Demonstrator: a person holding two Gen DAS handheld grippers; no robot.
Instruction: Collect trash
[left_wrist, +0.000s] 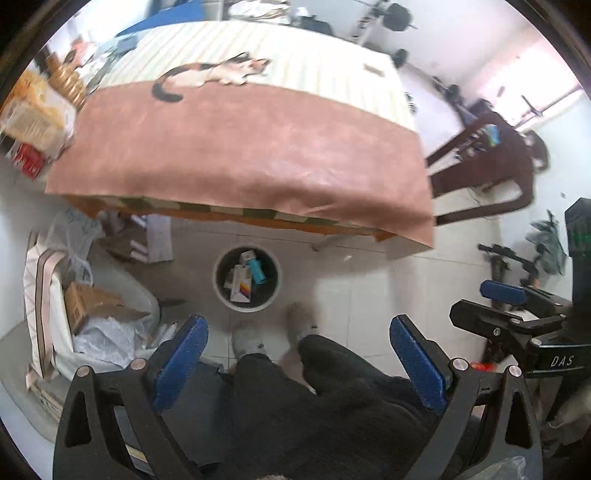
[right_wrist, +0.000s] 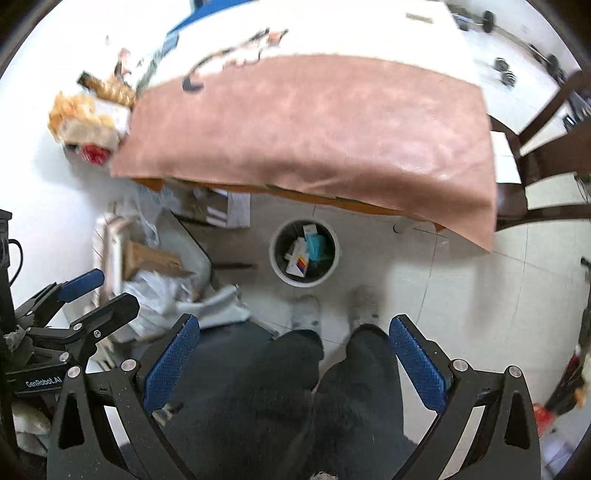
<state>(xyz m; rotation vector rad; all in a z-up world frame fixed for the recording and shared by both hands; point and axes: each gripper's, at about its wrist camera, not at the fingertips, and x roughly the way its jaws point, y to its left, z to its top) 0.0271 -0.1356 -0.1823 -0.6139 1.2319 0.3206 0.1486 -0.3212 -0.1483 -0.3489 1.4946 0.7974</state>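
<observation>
A round white trash bin (left_wrist: 221, 291) with a black liner stands on the tiled floor below the table edge; it also shows in the right wrist view (right_wrist: 276, 266). Inside lie several small boxes, among them a teal one (left_wrist: 255, 270) (right_wrist: 314, 246) and a white one with coloured stripes (left_wrist: 242, 288) (right_wrist: 300, 264). My left gripper (left_wrist: 298, 328) is open and empty, held high above the floor over my legs. My right gripper (right_wrist: 294, 330) is open and empty too, beside it. Each gripper shows in the other's view: the right gripper (left_wrist: 476, 301), the left gripper (right_wrist: 110, 291).
A table (left_wrist: 240, 147) with a pink-brown cloth carries a cat-shaped item (left_wrist: 214, 74). A white tub (left_wrist: 59, 325) with cardboard and plastic bags stands at the left. A dark wooden chair (left_wrist: 491, 162) is at the right. My slippered feet (left_wrist: 273, 332) are close to the bin.
</observation>
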